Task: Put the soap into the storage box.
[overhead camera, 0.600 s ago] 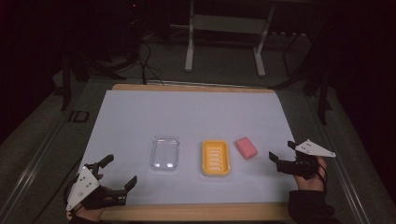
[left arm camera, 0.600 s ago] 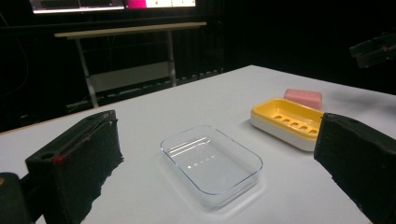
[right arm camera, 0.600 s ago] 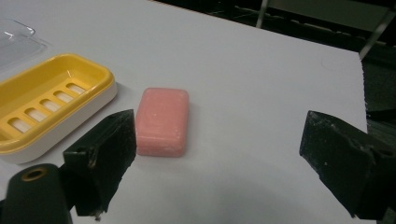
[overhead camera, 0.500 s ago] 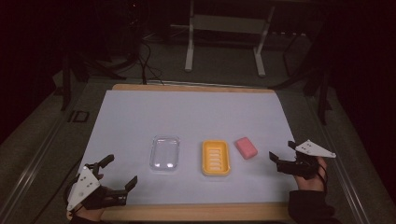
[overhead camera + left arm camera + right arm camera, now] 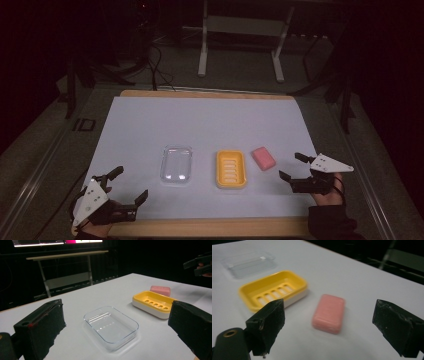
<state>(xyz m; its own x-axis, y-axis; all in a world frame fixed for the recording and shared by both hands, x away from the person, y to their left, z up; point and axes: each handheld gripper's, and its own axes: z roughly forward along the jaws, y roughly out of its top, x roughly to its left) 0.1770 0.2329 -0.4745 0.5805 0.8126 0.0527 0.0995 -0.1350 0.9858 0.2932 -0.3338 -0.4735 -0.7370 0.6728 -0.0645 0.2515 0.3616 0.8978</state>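
The right hand-held gripper (image 5: 292,167) hovered low over the worktop (image 5: 210,120) with its jaws wide apart and nothing between them. The left hand-held gripper (image 5: 131,184) hung at the near left corner, its jaws likewise spread and empty. Three things lay on the worktop: one pink soap bar (image 5: 263,158), one yellow soap dish (image 5: 231,169) and one clear plastic lid (image 5: 176,164). The soap bar sat just ahead of the right hand-held gripper, framed between its jaws in the right gripper view (image 5: 328,313), untouched. It lay flat just right of the soap dish, apart from it, long axis running away from the person, slightly slanted. The lid lay left of the dish.
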